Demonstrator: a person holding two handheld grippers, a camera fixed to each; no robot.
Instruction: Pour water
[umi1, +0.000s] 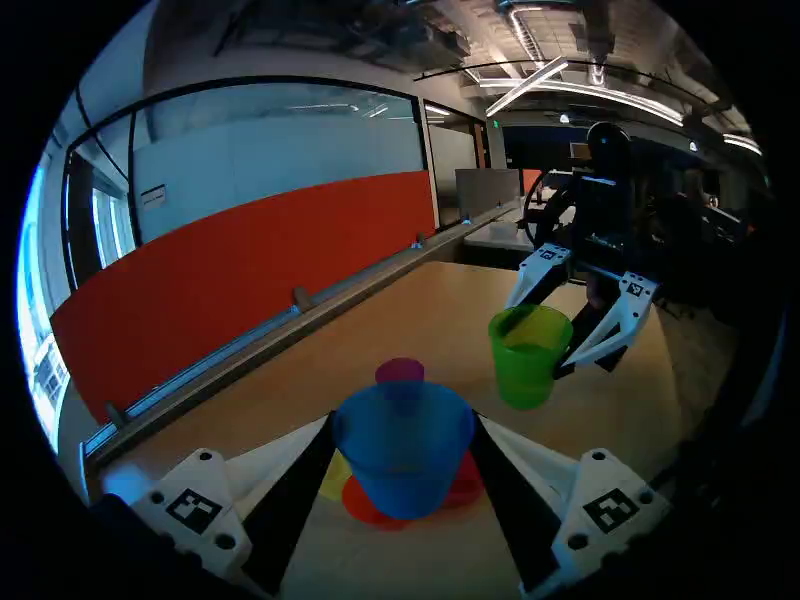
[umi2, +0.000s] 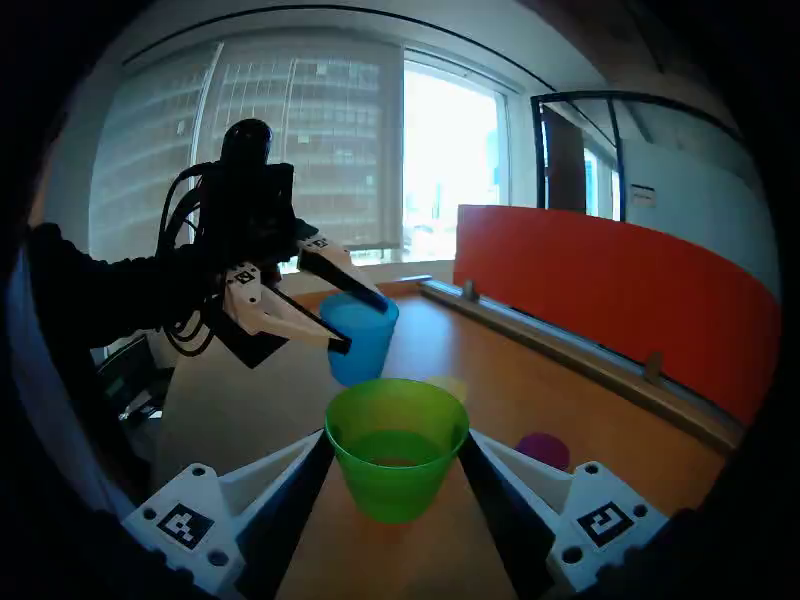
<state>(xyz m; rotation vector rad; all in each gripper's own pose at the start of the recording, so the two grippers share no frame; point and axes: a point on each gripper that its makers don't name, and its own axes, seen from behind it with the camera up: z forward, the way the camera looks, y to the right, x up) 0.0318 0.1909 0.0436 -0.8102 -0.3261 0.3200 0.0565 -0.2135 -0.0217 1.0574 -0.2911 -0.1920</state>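
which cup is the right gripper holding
The green cup, clamped in the right gripper. The blue cup sits in the left gripper, and the small purple cup stands free on the table.

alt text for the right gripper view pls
The right hand-held gripper grips a green cup over a wooden table. Beyond it, the left hand-held gripper holds a blue cup; a purple cup sits on the table near an orange partition.
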